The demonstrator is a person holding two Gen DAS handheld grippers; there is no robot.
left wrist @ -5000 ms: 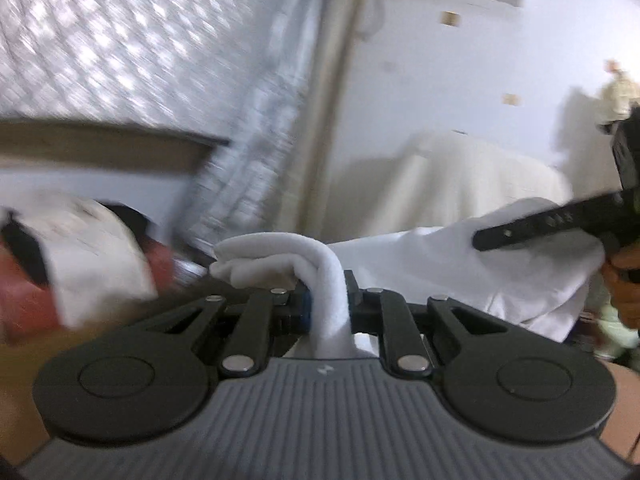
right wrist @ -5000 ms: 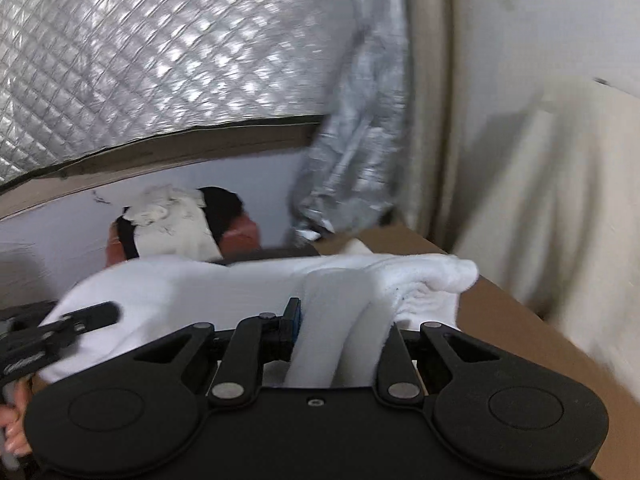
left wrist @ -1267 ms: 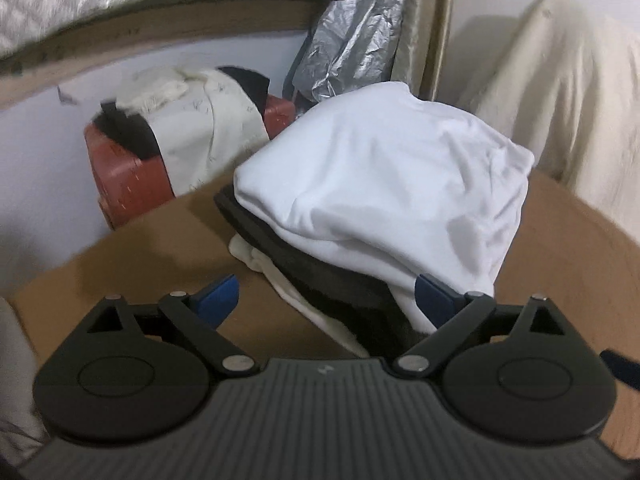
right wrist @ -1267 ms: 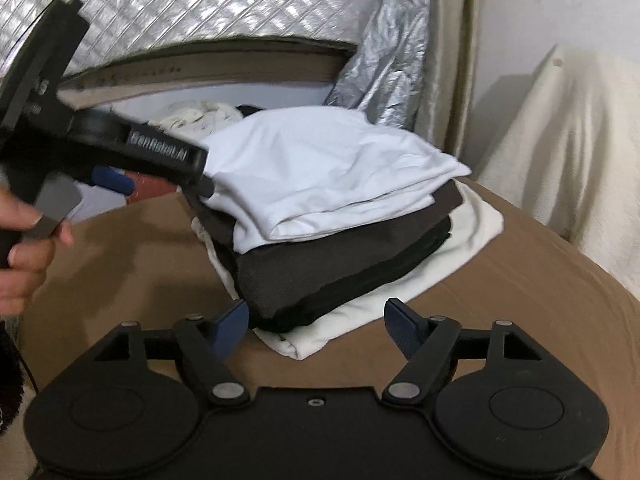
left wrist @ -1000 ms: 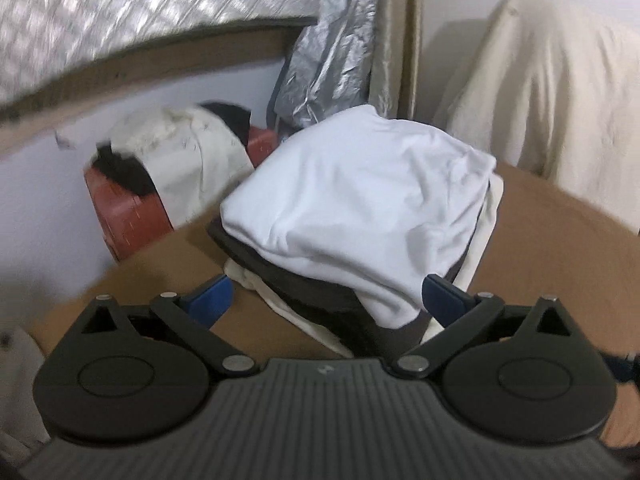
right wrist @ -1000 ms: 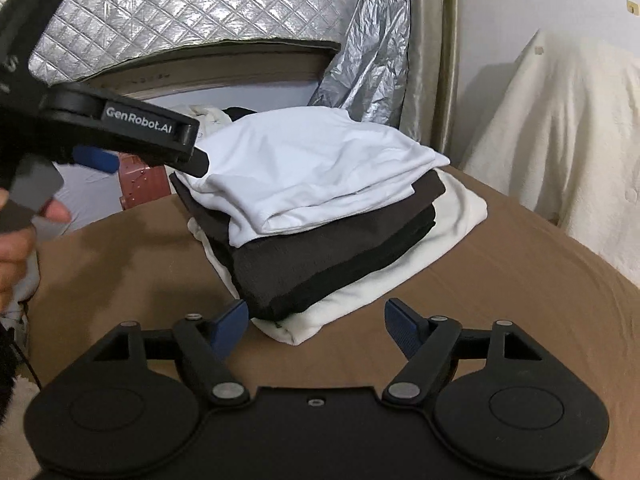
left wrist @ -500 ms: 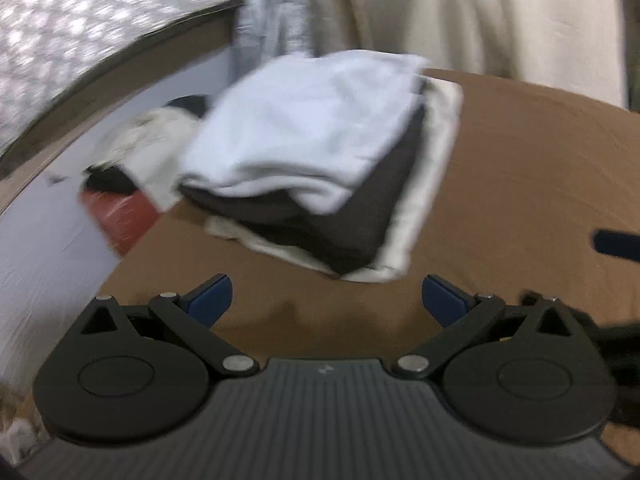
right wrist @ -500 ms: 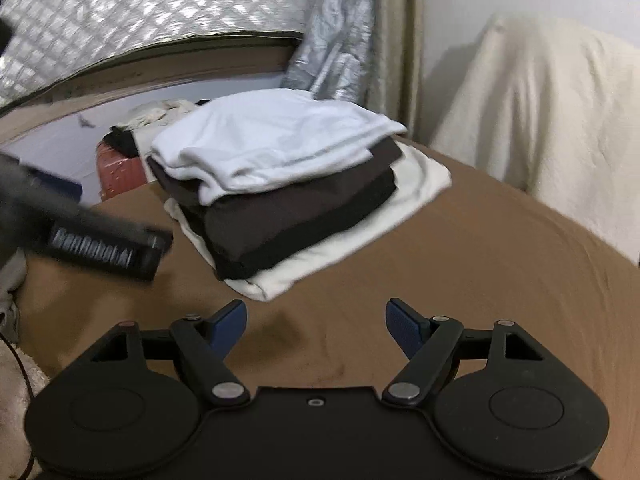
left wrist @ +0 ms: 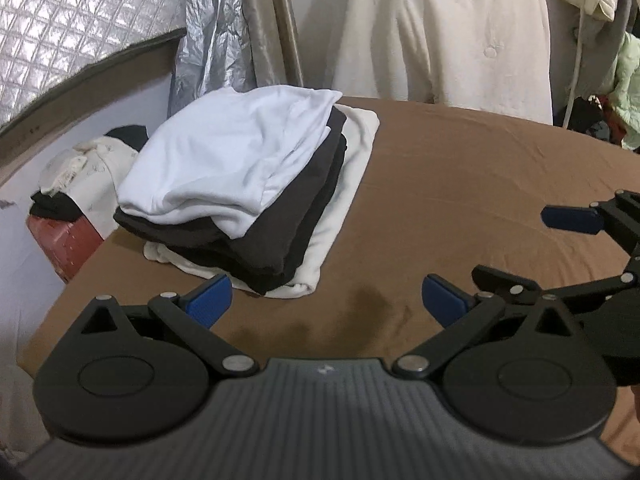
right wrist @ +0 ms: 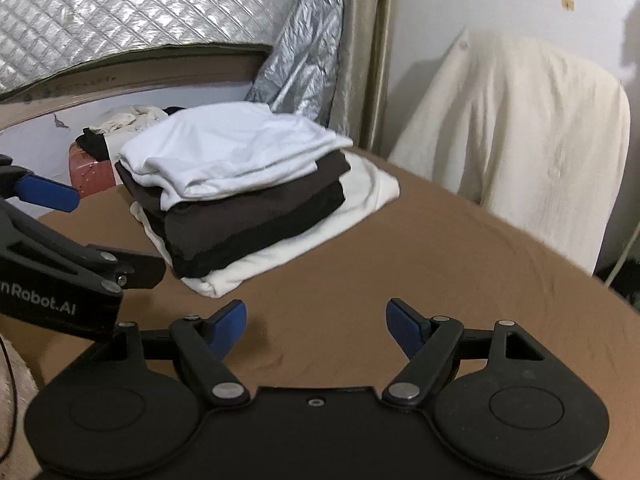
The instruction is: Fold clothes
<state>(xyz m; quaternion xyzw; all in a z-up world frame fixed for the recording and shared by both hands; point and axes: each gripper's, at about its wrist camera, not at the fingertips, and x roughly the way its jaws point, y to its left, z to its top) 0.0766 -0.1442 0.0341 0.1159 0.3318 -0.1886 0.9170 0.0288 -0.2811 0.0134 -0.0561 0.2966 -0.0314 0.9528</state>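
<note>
Hovering above the brown table (left wrist: 460,184), the left tongs (left wrist: 326,300) are seen spread wide with nothing between the blue pads; the right tongs (right wrist: 316,320) are likewise held apart and empty, just beside them; further on, a stack of folded clothes (right wrist: 240,184) is set on the table's far left part, a white shirt (left wrist: 232,156) on top, a dark garment (left wrist: 292,220) beneath it, a cream one (left wrist: 348,184) at the bottom; behind, a cream coat (right wrist: 516,136) is draped, and a red case (left wrist: 68,236) is seen left of the table.
</note>
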